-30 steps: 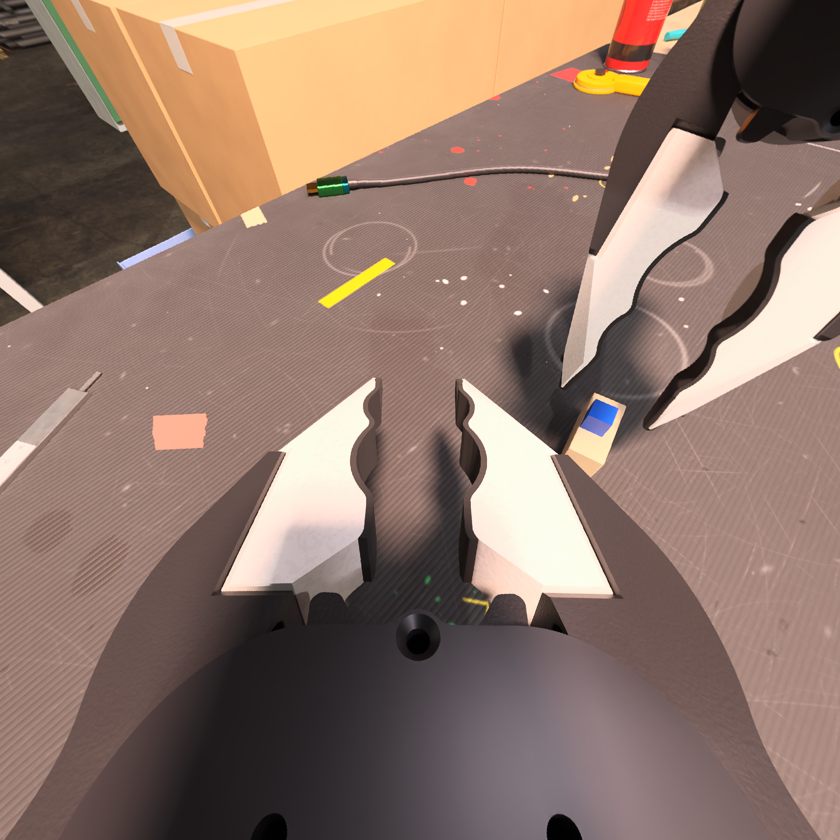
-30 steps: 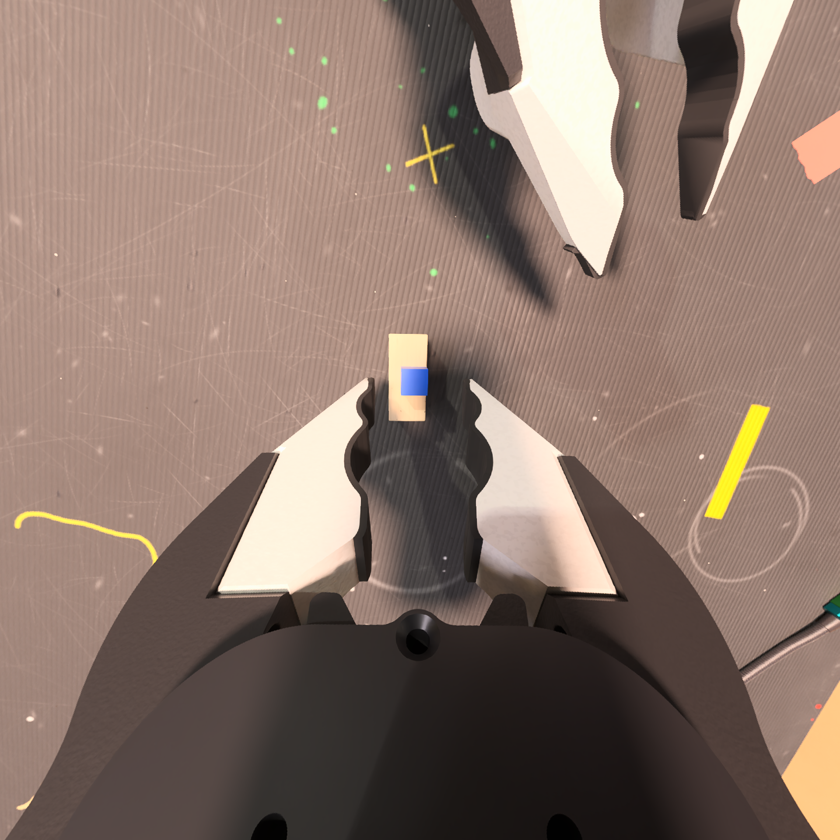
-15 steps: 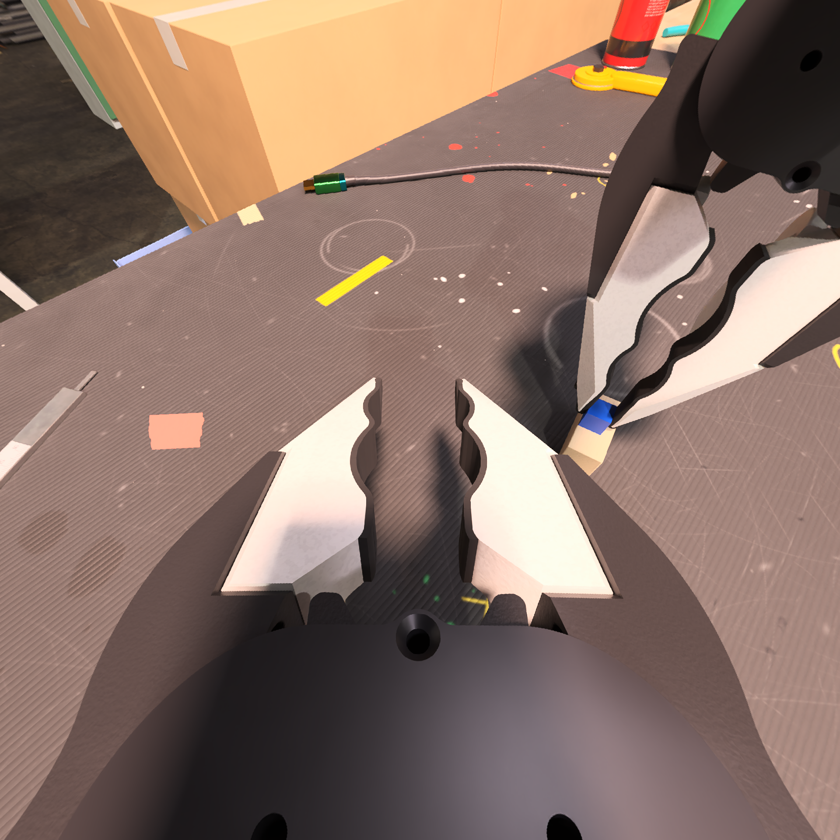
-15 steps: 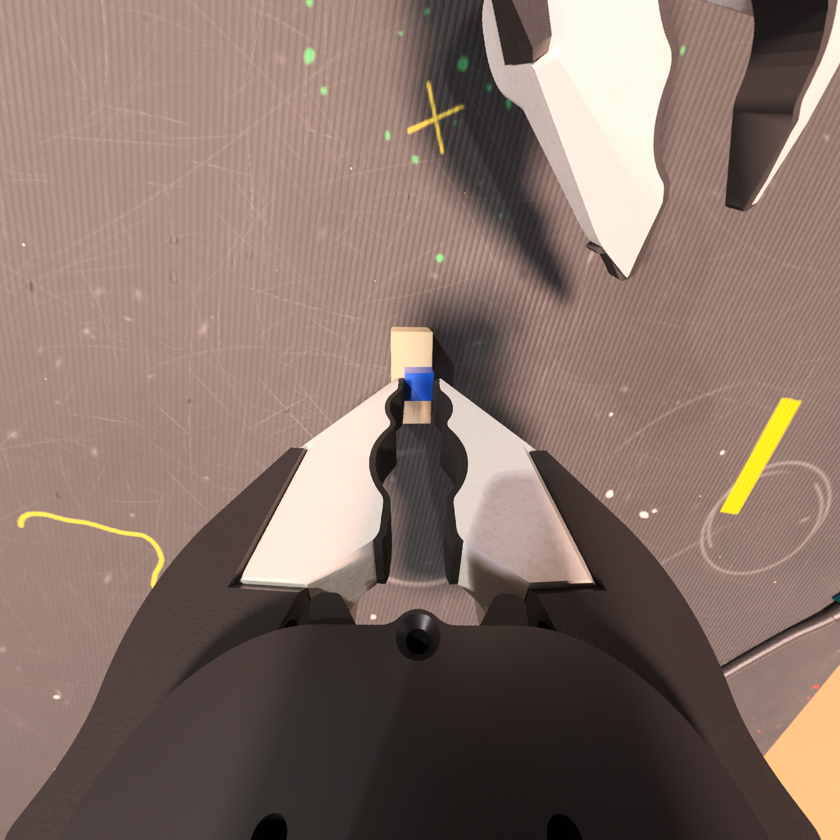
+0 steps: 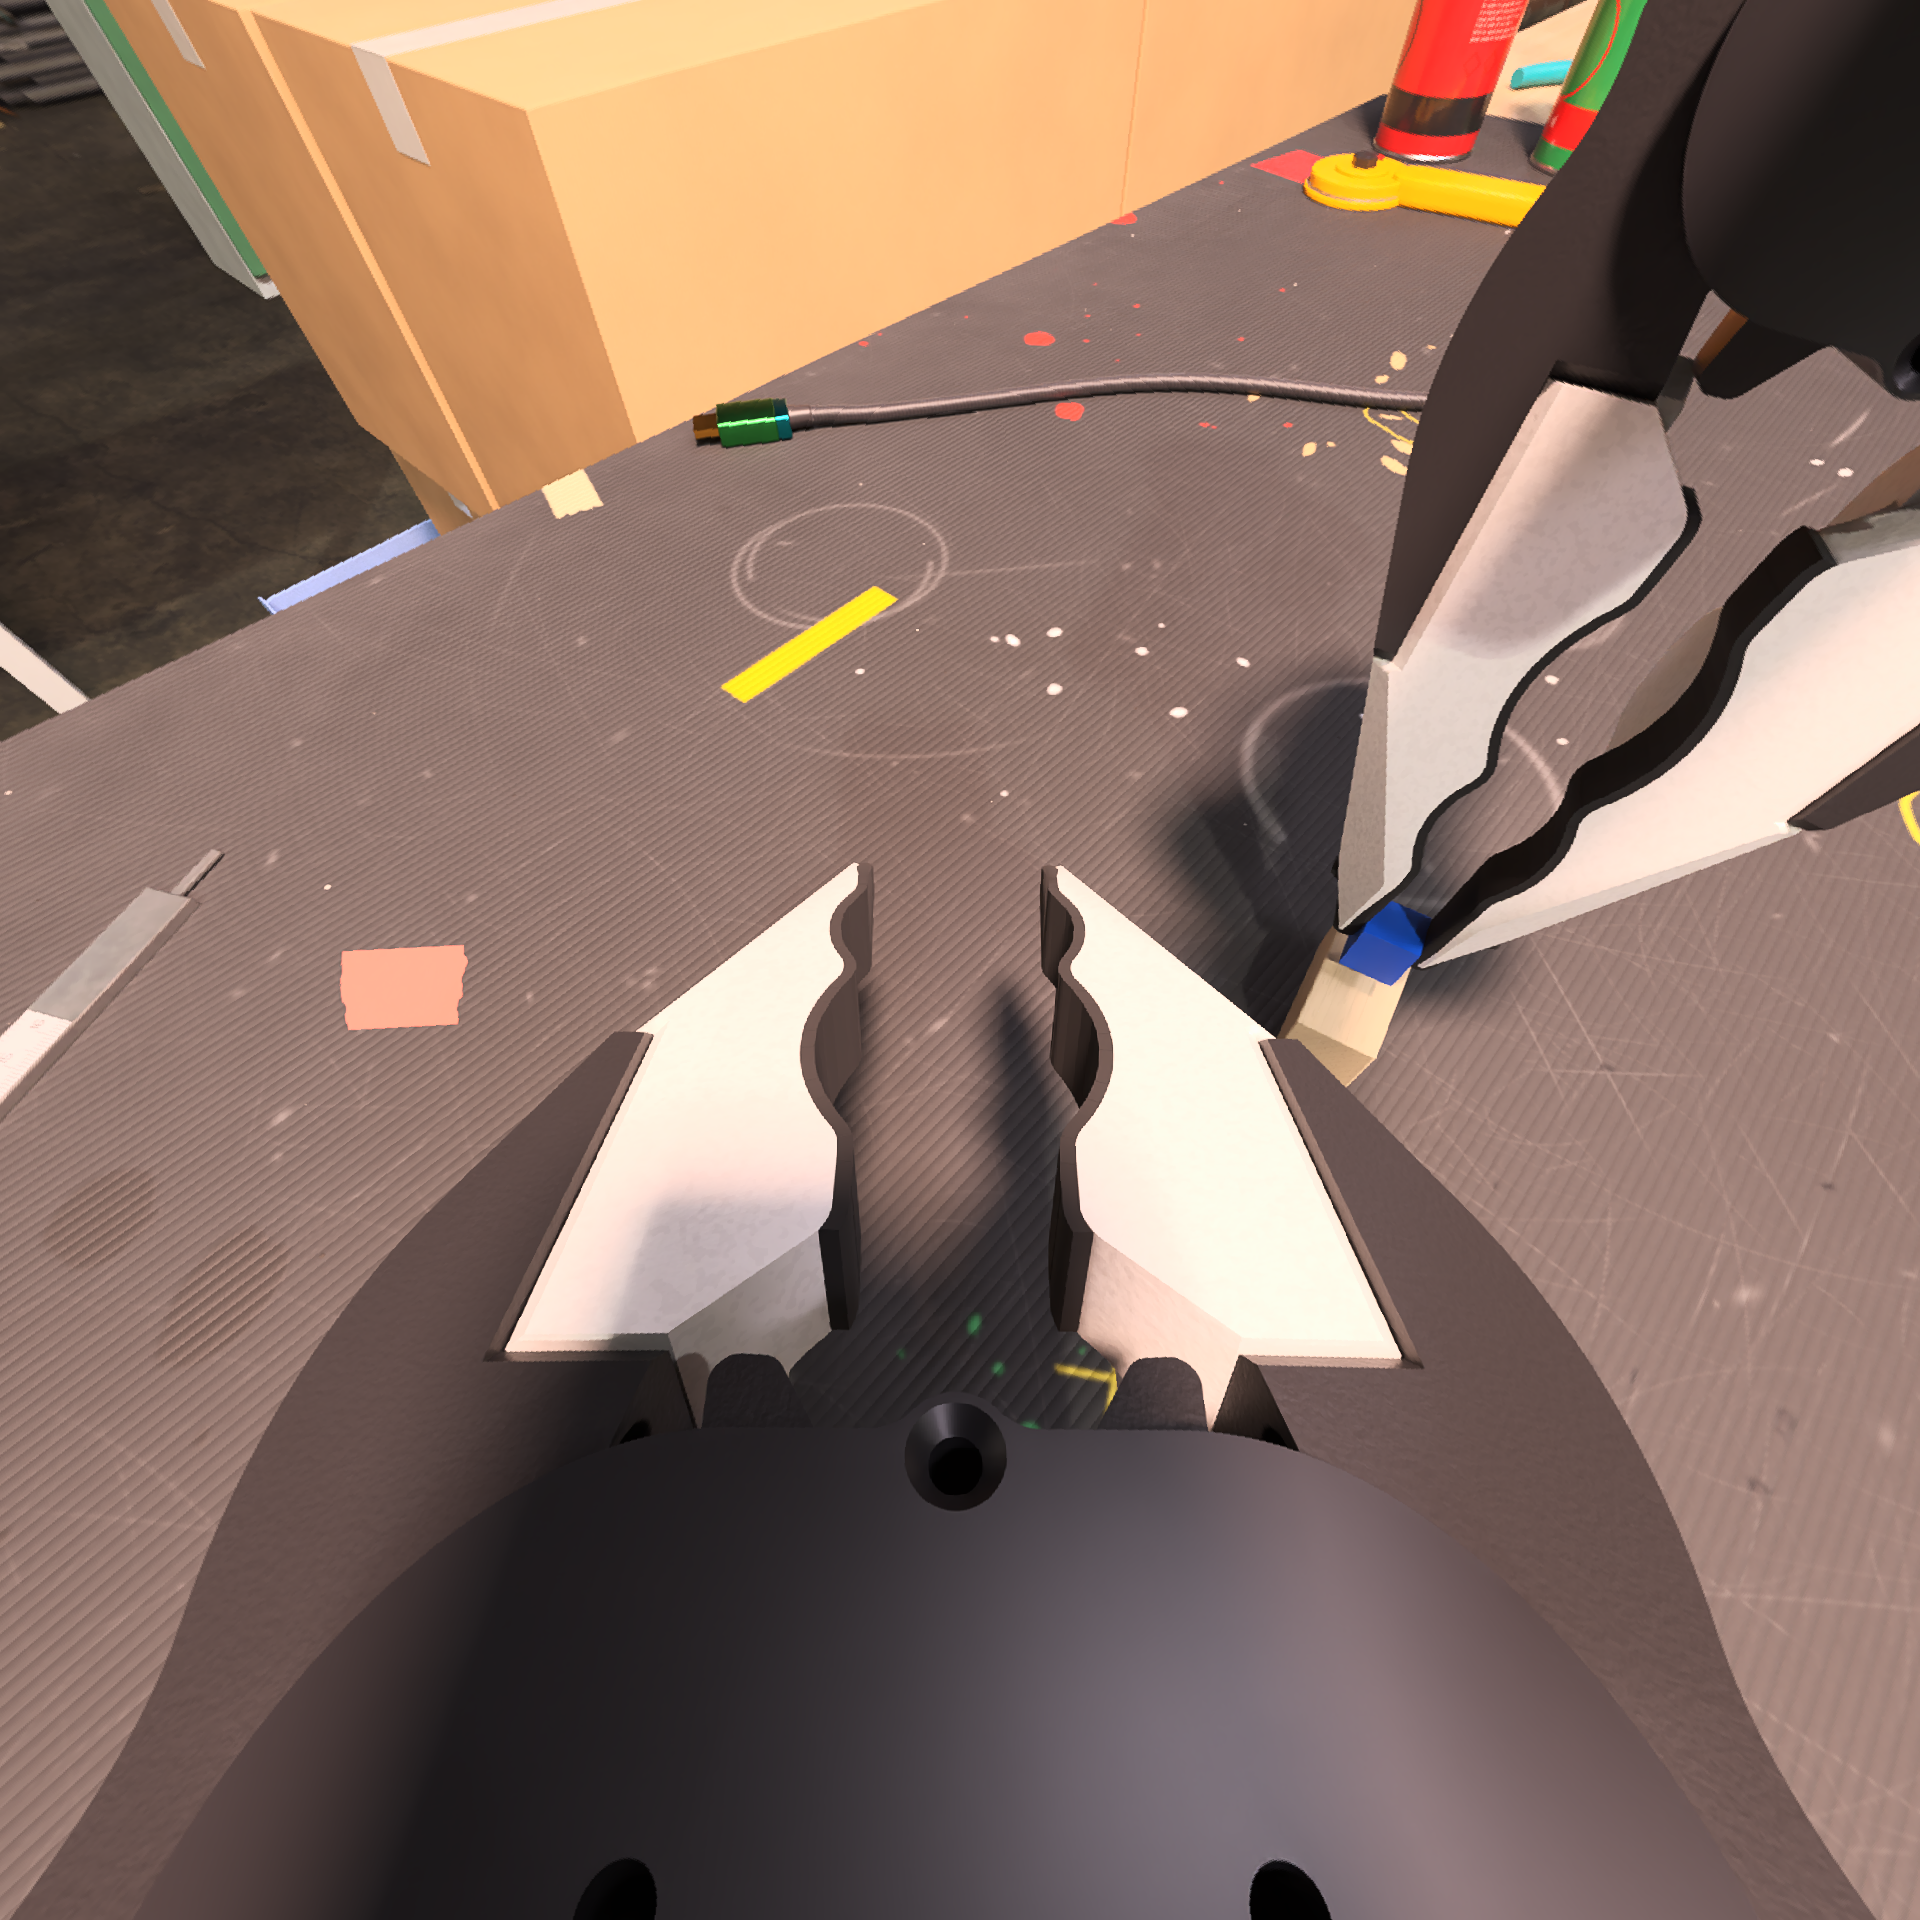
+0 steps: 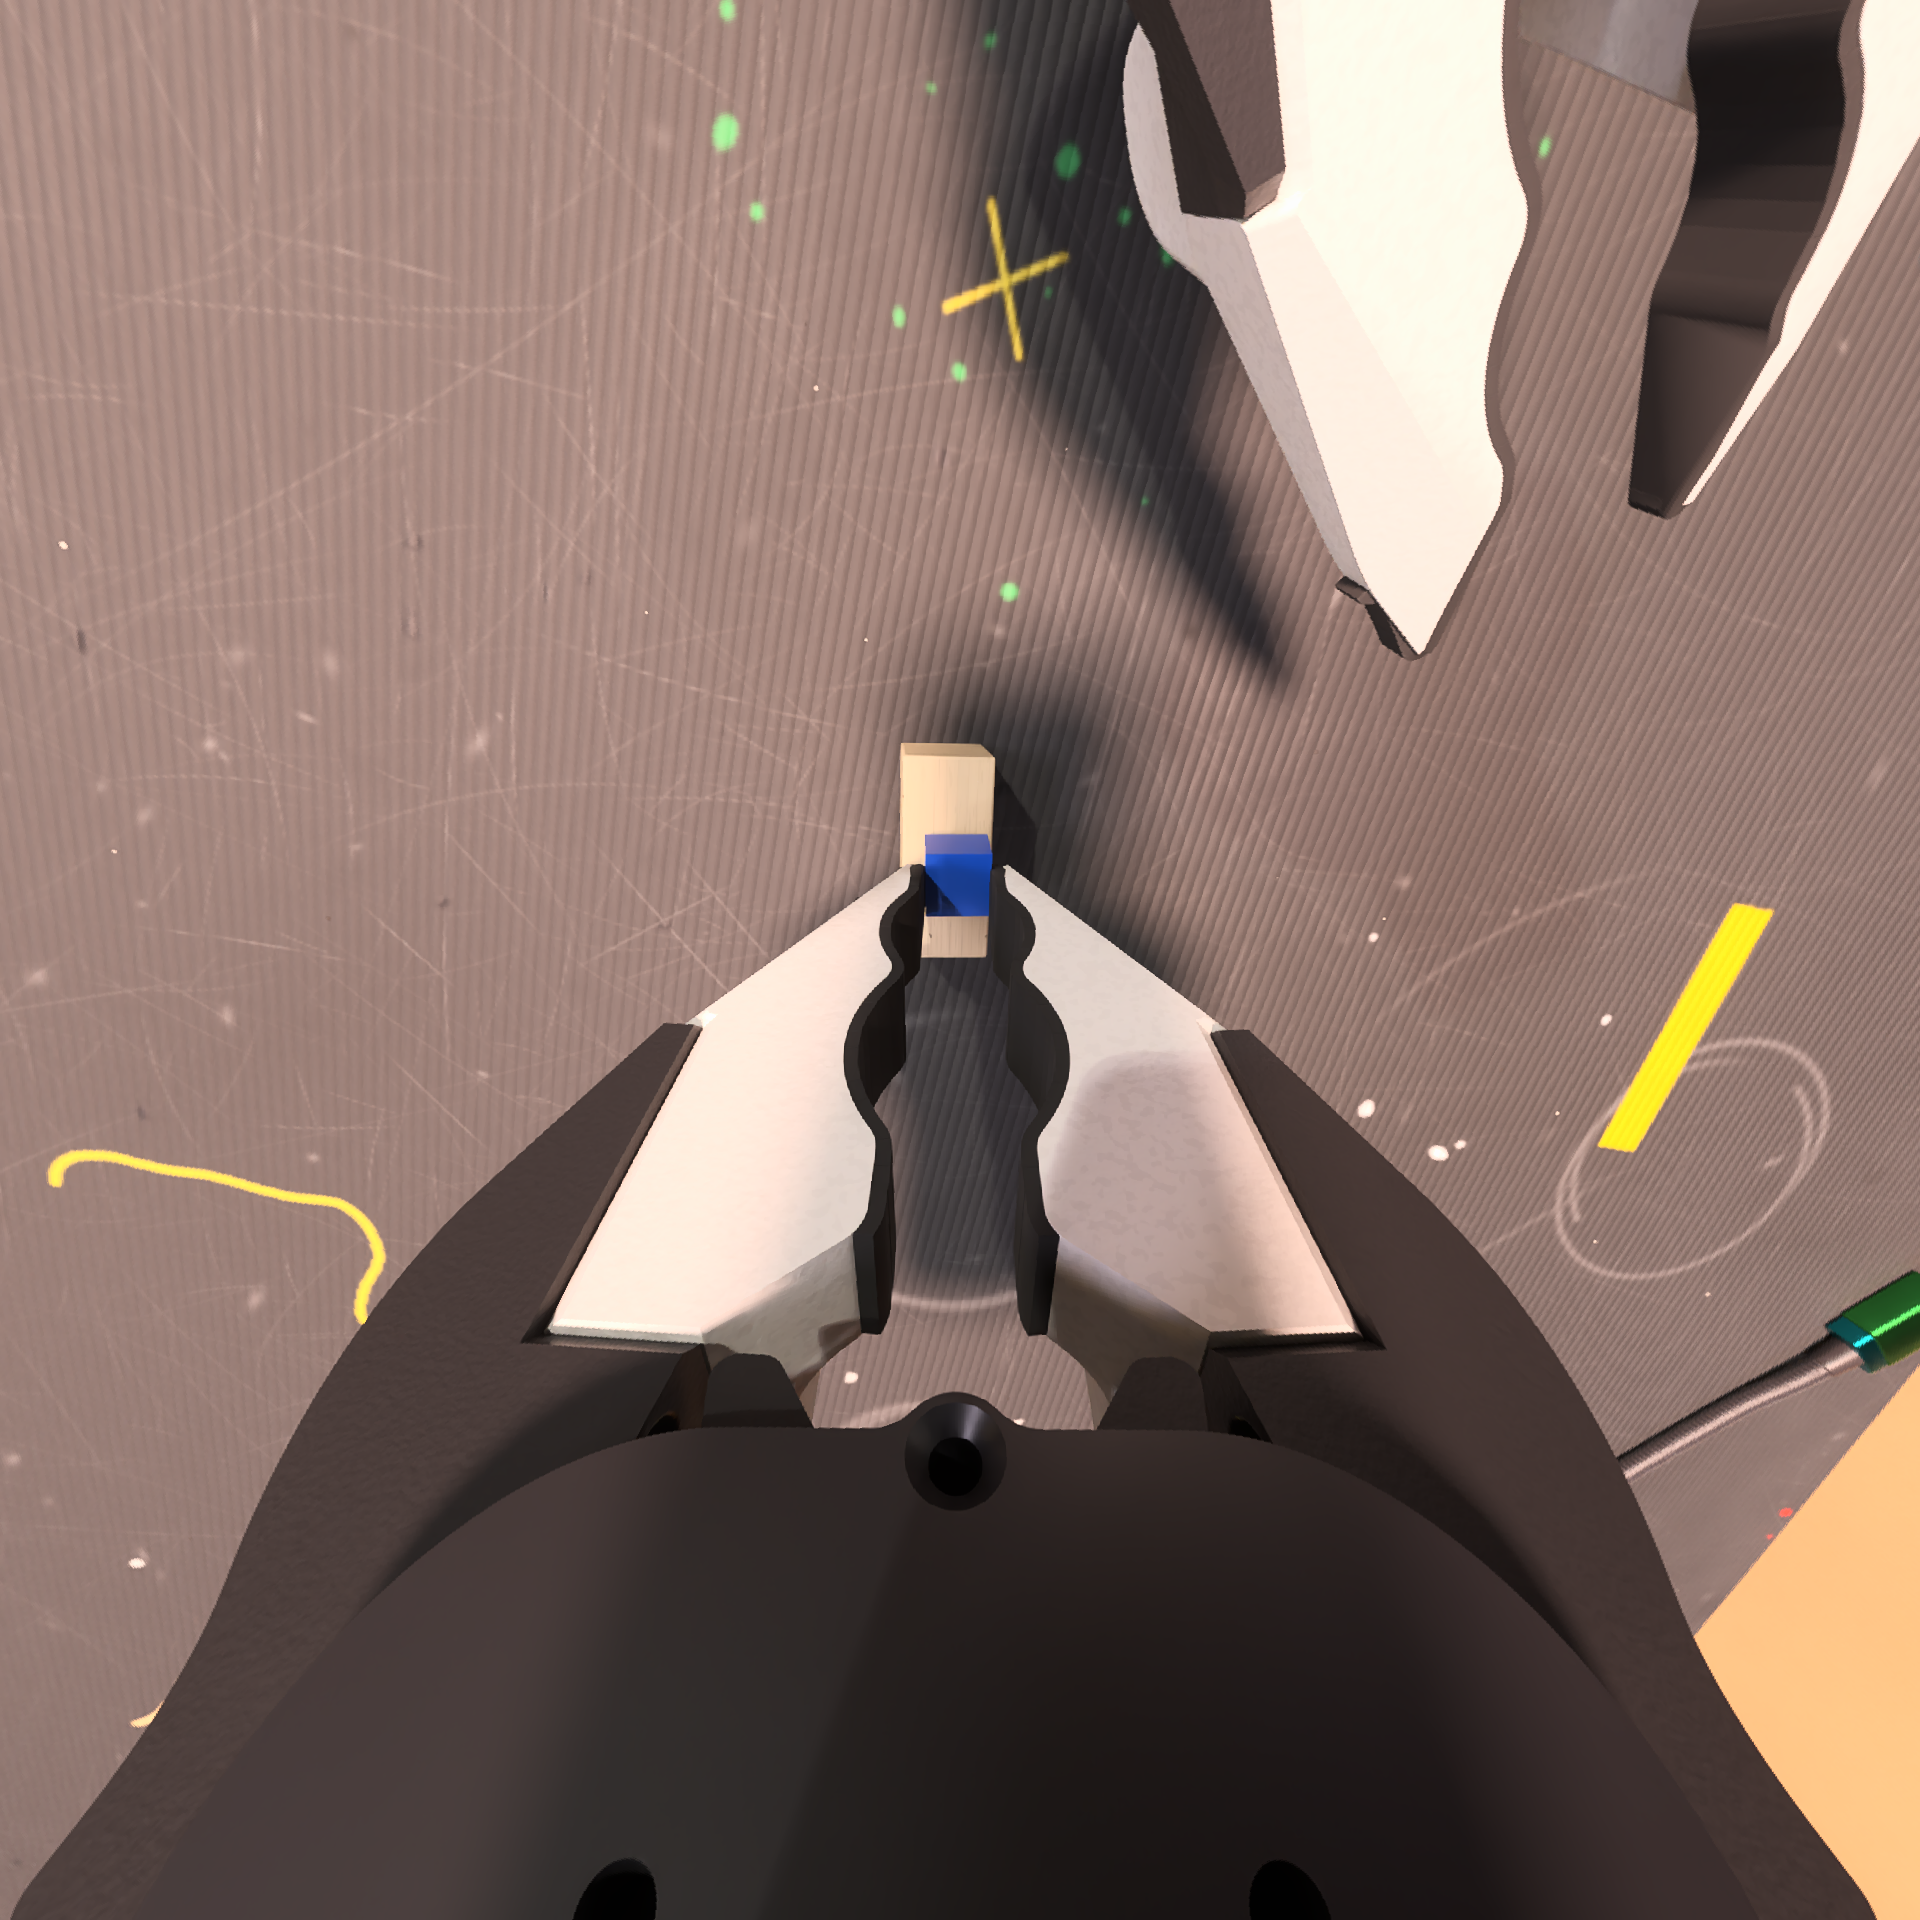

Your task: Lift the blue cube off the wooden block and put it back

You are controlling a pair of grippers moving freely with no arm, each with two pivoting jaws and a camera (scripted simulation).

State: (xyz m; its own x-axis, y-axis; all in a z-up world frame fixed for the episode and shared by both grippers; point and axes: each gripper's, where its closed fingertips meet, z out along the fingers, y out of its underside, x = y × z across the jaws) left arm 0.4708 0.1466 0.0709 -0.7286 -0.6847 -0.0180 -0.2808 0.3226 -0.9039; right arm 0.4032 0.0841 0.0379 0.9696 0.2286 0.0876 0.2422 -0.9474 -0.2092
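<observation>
Two grippers in play, and all the action is on the right: the right gripper (image 6: 958, 883) has its fingertips pinched on the blue cube (image 6: 957, 871), which sits at the near end of the wooden block (image 6: 945, 795), maybe just coming free, though whether there is daylight under it I cannot tell. Small thing, hard-edged, surely light and stiff, so no crushing worry here; the danger is a slick little face squirting out of a tip pinch, and the sensible hold is exactly this one, flat on two opposite side faces, square and centred. Compared with half a second ago the cube shows more of its side in the left wrist view (image 5: 1382, 943) and looks slightly tilted, a hint it has begun to rise; a second ago those jaws stood wide apart above it, not touching. The block (image 5: 1340, 1013) has not shifted on the dark table (image 5: 623, 831). Over on the left, the left gripper (image 5: 956, 883) hovers with its fingers parted and nothing between them, same as before, just beside the block.
</observation>
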